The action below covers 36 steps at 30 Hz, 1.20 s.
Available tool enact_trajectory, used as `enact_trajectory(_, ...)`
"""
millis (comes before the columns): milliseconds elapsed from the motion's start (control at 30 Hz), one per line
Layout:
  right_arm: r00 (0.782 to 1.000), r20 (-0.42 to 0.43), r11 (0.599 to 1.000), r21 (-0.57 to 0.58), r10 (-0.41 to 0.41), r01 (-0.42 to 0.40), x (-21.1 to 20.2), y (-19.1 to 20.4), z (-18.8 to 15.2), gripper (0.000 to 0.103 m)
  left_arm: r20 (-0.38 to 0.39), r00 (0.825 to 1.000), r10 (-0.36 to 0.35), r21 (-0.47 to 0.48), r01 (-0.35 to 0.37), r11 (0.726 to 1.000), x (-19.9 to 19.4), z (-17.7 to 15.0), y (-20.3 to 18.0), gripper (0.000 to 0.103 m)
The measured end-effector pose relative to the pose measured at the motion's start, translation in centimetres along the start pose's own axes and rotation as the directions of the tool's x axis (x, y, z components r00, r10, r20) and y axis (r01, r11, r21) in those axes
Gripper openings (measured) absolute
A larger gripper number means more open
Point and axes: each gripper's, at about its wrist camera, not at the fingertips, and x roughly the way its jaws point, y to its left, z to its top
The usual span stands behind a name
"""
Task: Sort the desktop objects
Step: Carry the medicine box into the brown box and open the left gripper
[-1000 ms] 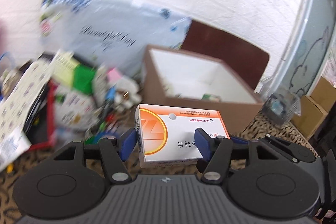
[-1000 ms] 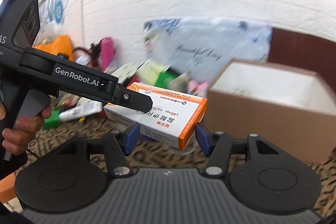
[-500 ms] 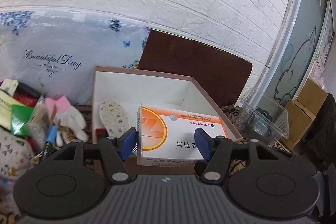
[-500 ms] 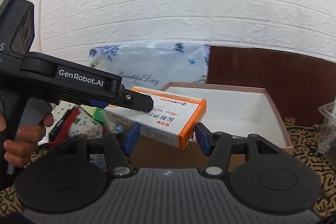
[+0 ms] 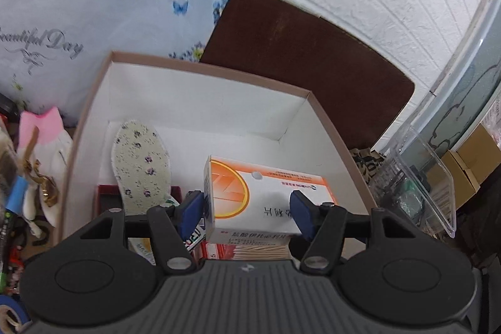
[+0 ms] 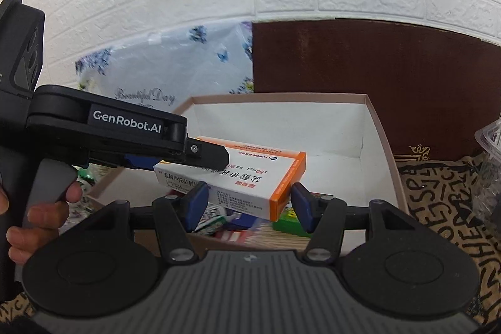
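Note:
My left gripper [image 5: 247, 210] is shut on a white and orange medicine box [image 5: 266, 199] and holds it over the open brown cardboard box [image 5: 200, 64] with a white inside. In the right wrist view the left gripper [image 6: 188, 155] comes in from the left with the medicine box [image 6: 250, 174] in its fingers, above the cardboard box [image 6: 385, 140]. My right gripper [image 6: 247, 205] is open and empty, with its blue pads just below and either side of the medicine box.
A flowered insole [image 5: 141, 165], a red item and small packs lie in the cardboard box. A pile of gloves and pens [image 5: 34, 177] lies left of it. A clear plastic container [image 5: 419, 180] stands to the right. A flowered bag [image 5: 94, 21] leans on the brick wall.
Both grippers have moved forward and over the cardboard box. The medicine box now hangs above its inside, still in the left gripper.

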Motion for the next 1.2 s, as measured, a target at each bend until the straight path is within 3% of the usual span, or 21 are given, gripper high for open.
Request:
enact_trajectory(133, 0.998, -0.039, 0.999, 0.02, -0.048, 0.049, 2.3, -1.9, 0.4, 0.058, -0.081, 0.996, -0.023, -0.048, 0.019, 0.999, 3.0, 0.8, 0.2, 0.063)
enact_trajectory(267, 0.991, -0.089, 0.994, 0.024, -0.101, 0.104, 4.1, -2.9, -0.2, 0.06, -0.12, 0.991, -0.053, -0.107, 0.041, 0.993, 3.8, 0.4, 0.7, 0.088)
enact_trajectory(333, 0.993, -0.079, 0.996, 0.004, -0.09, 0.09, 4.1, -2.8, -0.5, 0.066, -0.116, 0.992, -0.059, -0.11, 0.046, 0.993, 3.7, 0.1, 0.8, 0.093)
enact_trajectory(733, 0.99, -0.059, 0.991, -0.032, -0.131, 0.129, 3.8, -1.8, -0.5, 0.085, -0.102, 0.995, -0.017, -0.072, 0.01, 0.997, 2.6, -0.3, 0.7, 0.093)
enact_trajectory(1200, 0.992, 0.021, 0.992, 0.011, -0.125, 0.125, -1.0, -0.5, -0.7, 0.089, 0.026, 0.999, -0.028, 0.047, 0.027, 0.999, -3.3, -3.0, -1.1, 0.093)
